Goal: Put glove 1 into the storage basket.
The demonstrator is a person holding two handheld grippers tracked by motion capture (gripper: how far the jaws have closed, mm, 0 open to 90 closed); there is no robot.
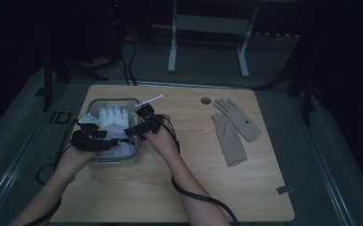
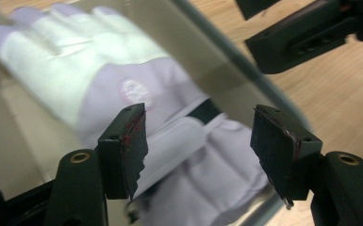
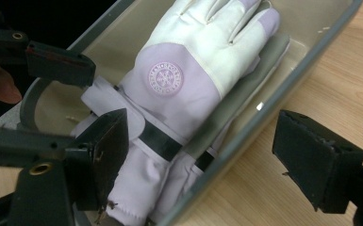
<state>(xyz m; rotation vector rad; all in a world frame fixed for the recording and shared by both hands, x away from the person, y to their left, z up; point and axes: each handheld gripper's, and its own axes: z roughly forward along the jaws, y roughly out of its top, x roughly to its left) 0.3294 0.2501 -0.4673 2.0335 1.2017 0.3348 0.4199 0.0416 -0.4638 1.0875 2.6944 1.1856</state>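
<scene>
A white and lilac glove (image 1: pixel 113 120) with a round badge lies palm-down in a grey plastic bin (image 1: pixel 113 100) at the table's left. In the right gripper view the glove (image 3: pixel 188 70) rests on a second one whose cuff (image 3: pixel 195 165) peeks out underneath. My left gripper (image 1: pixel 104 139) hovers over the bin's near left. Its jaws stand open above the glove's cuff (image 2: pixel 202 155) with nothing pressed between them (image 2: pixel 198 127). My right gripper (image 1: pixel 133 130) is open wide over the bin's right rim (image 3: pixel 245 136), one jaw above the cuff, the other above the tabletop (image 3: pixel 202 129).
Two beige gloves (image 1: pixel 233 125) lie side by side on the wooden table (image 1: pixel 179 188), right of centre. A round cable hole (image 1: pixel 206 100) sits near the far edge. A white table frame (image 1: pixel 207 28) stands on the floor beyond. Cables trail off the near edge.
</scene>
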